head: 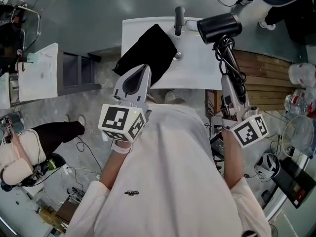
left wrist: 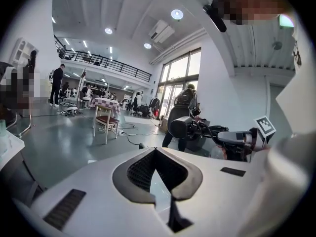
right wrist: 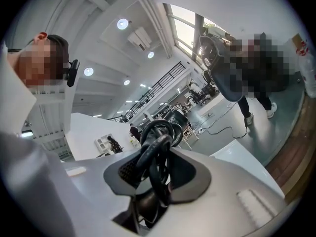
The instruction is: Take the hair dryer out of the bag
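Observation:
The black hair dryer [head: 219, 26] hangs in the air over the far right corner of the white table [head: 197, 68], clear of the bag. Its coiled black cord [right wrist: 157, 142] and handle run down into my right gripper [head: 227, 81], which is shut on them. The left gripper view shows the hair dryer [left wrist: 180, 126] held out to the right. The black bag [head: 148, 48] lies limp and flat on the table. My left gripper [head: 143, 69] hovers over the bag's near edge, shut with nothing between its fingers.
A dark upright handle-like object [head: 179, 19] stands at the table's far edge. A wooden slatted surface [head: 264, 78] lies to the right, with clear plastic items [head: 300, 78] beyond it. Another white table [head: 39, 70] stands left. A person [head: 29, 149] sits lower left among floor cables.

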The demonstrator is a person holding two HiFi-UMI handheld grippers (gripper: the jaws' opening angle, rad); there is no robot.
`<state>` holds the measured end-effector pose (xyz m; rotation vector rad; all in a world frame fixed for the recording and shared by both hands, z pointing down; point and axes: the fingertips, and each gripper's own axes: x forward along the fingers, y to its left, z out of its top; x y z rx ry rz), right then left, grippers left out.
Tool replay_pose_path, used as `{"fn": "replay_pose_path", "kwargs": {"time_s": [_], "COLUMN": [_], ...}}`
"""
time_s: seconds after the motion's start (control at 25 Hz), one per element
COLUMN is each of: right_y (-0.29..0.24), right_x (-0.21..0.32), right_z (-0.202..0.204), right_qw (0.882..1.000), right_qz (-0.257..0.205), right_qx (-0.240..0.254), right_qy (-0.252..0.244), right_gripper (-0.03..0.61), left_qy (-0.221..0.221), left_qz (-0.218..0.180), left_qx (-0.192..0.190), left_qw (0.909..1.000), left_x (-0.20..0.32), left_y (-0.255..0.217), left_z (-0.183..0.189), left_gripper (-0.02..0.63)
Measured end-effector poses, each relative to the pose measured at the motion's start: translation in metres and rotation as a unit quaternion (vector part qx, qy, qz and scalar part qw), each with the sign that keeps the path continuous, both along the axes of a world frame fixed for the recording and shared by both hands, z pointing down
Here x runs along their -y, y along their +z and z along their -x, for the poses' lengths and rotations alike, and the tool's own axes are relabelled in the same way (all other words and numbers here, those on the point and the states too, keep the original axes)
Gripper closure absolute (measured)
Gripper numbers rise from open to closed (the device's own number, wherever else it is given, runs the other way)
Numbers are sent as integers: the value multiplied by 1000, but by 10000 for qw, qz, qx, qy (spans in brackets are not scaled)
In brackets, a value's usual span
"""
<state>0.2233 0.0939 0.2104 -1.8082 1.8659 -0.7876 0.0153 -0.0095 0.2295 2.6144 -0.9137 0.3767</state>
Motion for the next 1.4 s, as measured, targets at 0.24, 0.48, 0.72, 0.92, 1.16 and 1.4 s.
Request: {"fn": "replay_pose_path", "kwargs": {"time_s": [0.24, 0.48, 0.72, 0.92, 1.16, 1.4], "right_y": [4, 5, 0, -3, -6, -8], "right_x": [10, 13, 11, 5, 1, 2], "right_z": [10, 17, 21, 19, 17, 21], "right_qw": [9997, 9985, 9968, 9973, 9977, 9977], "right_qz": [-47, -79, -46, -53, -48, -73], "right_qx": [180, 391, 526, 379, 262, 81], "right_qy": [-138, -385, -601, -634, -623, -662], "right_gripper": [451, 451, 449, 450, 449, 449], "left_qy": [65, 31, 43, -2, 29, 3], "left_qz": [24, 55, 59, 96, 97, 81], "left_qx": [92, 94, 127, 98, 93, 130], "left_qw": [9999, 9999, 9999, 9999, 9999, 9999], "left_x": [-6, -13, -15, -17, -21, -22], "left_y": [3, 6, 7, 9, 9, 7], "left_z": [-5, -6, -7, -3, -5, -3], "left_gripper": [607, 607, 607, 607, 607, 607]}}
